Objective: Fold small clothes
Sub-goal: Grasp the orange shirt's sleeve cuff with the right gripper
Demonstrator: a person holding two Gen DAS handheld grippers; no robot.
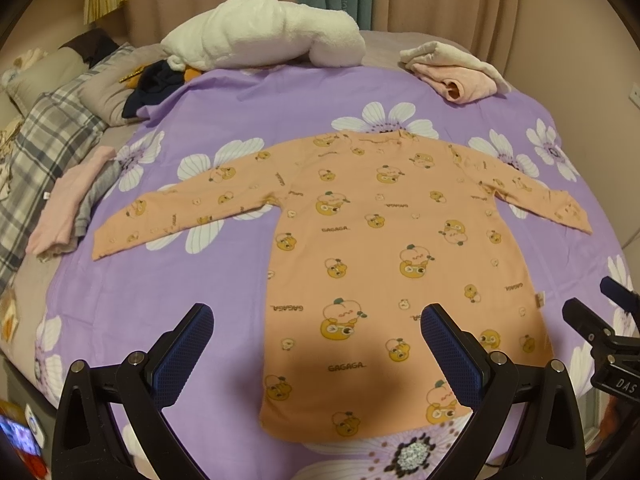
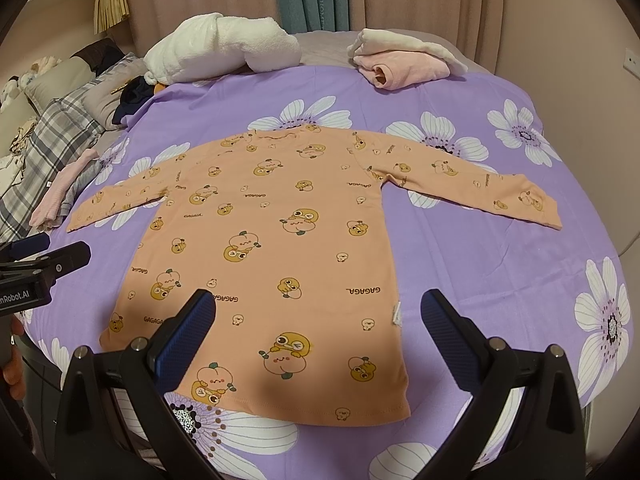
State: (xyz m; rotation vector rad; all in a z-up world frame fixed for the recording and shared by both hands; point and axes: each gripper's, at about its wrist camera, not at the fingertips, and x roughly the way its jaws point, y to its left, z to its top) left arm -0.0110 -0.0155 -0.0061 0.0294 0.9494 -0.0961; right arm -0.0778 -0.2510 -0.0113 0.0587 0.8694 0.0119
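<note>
Orange shirt [image 1: 384,248] flat on purple sheet [image 1: 168,280], unfolded. Left gripper [image 1: 316,344] and right gripper [image 2: 318,330] both wide, empty — recommend pinching sleeve cuffs, folding inward evenly.

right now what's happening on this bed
A person holds a claw in each hand over an orange long-sleeved shirt spread flat, sleeves out, on the purple flowered sheet. The left claw and right claw are both open near the hem, touching nothing. No fold is made yet.
</note>
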